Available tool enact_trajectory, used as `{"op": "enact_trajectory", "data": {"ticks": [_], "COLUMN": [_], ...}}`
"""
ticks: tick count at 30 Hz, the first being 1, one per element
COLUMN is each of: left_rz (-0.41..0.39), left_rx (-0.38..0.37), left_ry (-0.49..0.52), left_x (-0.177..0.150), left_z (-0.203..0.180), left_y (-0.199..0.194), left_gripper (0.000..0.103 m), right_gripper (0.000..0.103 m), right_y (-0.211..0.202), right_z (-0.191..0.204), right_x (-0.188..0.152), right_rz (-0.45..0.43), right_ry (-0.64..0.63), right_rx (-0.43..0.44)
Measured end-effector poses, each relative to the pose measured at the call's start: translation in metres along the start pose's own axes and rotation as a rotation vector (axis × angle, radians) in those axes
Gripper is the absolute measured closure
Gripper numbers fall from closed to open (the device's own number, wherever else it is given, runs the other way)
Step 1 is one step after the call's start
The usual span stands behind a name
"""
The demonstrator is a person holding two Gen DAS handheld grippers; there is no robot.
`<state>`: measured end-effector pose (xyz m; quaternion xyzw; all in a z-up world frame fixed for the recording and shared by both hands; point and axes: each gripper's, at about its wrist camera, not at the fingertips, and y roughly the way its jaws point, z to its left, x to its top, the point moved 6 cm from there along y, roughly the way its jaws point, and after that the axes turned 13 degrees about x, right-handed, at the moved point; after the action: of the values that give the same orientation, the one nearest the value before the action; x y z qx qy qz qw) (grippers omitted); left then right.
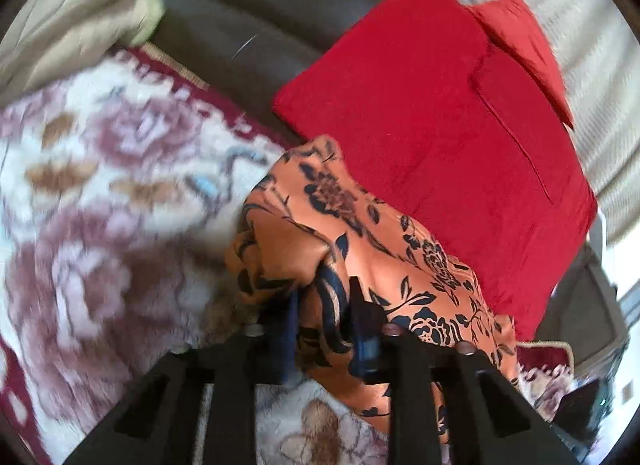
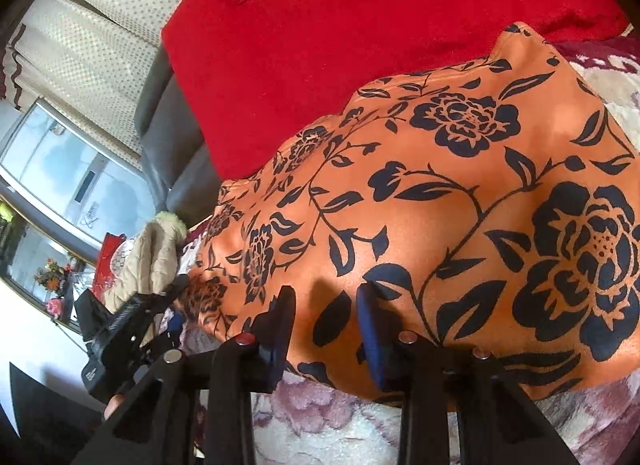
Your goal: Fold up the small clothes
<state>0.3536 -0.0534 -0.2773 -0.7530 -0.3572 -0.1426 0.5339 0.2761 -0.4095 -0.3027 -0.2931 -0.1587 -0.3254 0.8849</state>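
Observation:
An orange garment with a dark blue flower print (image 1: 360,233) lies bunched on a floral blanket. My left gripper (image 1: 324,297) is shut on a fold of the orange garment, which bulges up between its black fingers. In the right wrist view the same garment (image 2: 460,193) spreads wide and fairly flat. My right gripper (image 2: 326,305) is open, its two blue-padded fingers resting on the garment's near edge with cloth between them. The left gripper also shows in the right wrist view (image 2: 132,313), at the garment's left end.
A red cushion (image 1: 432,113) (image 2: 340,25) lies just beyond the garment, against a grey sofa back (image 1: 260,9). The pink-and-white floral blanket (image 1: 100,193) covers the seat. A beige quilted jacket (image 1: 72,25) (image 2: 156,249) lies to the side. Curtains and a window (image 2: 72,105) are behind.

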Motion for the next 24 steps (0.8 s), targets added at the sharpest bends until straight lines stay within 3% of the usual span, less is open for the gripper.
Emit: {"op": "enact_trajectory", "data": {"ticks": [6,15,21,24], "left_rz": [-0.073,-0.163,-0.177,-0.128], "left_rx": [-0.017,-0.092,-0.200,-0.248], "left_ry": [0.157,0.476,0.719,0.819], "left_x": [0.006,0.001,-0.046,-0.085], "left_z": [-0.027,-0.126,-0.227,-0.266], "left_y": [-0.022,-0.070,-0.093,-0.085], "left_gripper": [0.091,0.093,0.093,0.091], "right_gripper": [0.068,0.065,0.065,0.065], "right_y": [-0.014,-0.089,-0.131,-0.143], "right_z": [0.000,-0.031,-0.048,-0.057], "right_x": [0.006,0.039,0.053,0.059], "right_rz": [-0.029,-0.263,-0.378,-0.406], "right_ry": [0.038,0.149,0.212,0.225], "right_rx": [0.071,0.109,0.169,0.188]}}
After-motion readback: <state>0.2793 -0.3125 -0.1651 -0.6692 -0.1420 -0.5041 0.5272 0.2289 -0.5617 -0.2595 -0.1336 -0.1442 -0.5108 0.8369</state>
